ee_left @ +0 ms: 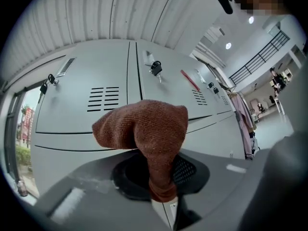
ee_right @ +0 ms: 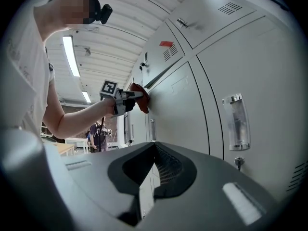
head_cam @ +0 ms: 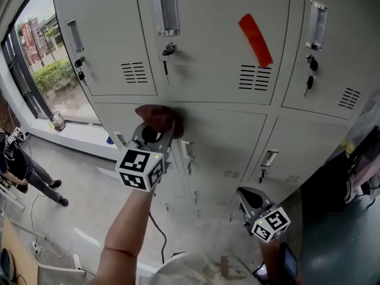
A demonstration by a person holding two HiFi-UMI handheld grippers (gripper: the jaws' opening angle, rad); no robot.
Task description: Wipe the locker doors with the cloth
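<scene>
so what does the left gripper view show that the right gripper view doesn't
Left gripper view only: the brown cloth pinched in the left claw up close, a window, a pink garment hanging beside the lockers. Right gripper view only: the person's arm, a ceiling strip light, the empty right claw. Both: the cloth at the grey locker doors, and the red tape strip.

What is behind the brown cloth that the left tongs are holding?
A grey locker door, just below the seam with the upper row. The left tongs press the cloth against it, so the patch directly behind is covered and cannot be seen.
</scene>
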